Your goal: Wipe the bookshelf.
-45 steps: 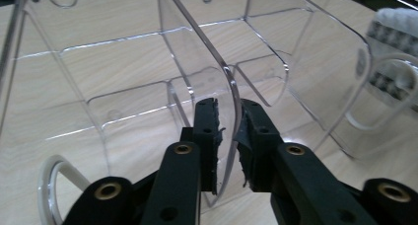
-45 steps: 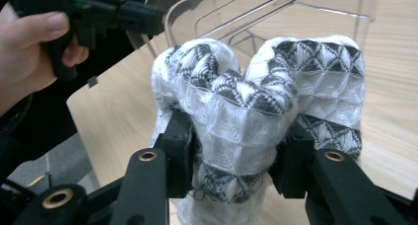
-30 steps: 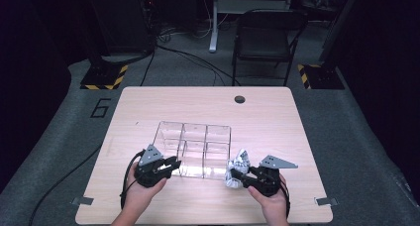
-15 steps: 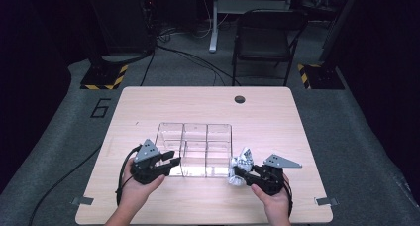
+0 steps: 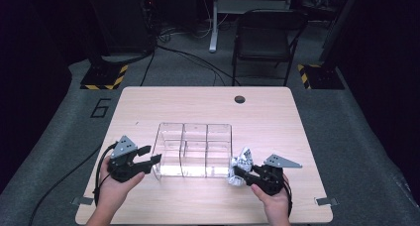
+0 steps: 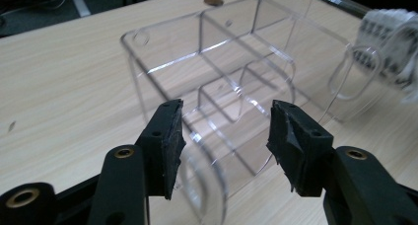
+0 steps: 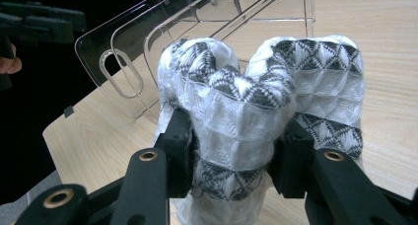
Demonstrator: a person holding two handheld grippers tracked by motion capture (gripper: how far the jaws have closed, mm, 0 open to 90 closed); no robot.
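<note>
Cloth bundle (image 7: 256,111), white with a black woven pattern, sits pinched between the jaws of my right tongs (image 5: 246,174), low over the table (image 5: 208,99) just off the near right corner of the clear organizer (image 5: 194,149). I judge it is held there ready to go into one of the compartments, though which one I cannot tell. The jaws squeeze the bundle at its waist, so it bulges into two lobes above them. My left tongs (image 6: 224,136) have just been opening; the jaws stand spread with nothing gripped, the organizer's near left wall between and below them. I read that as letting go of the box after steadying it. Whether a pad (image 6: 170,141) grazes the plastic is hard to judge. Clear walls make the dividers hard to count. The bundle's underside is hidden.
</note>
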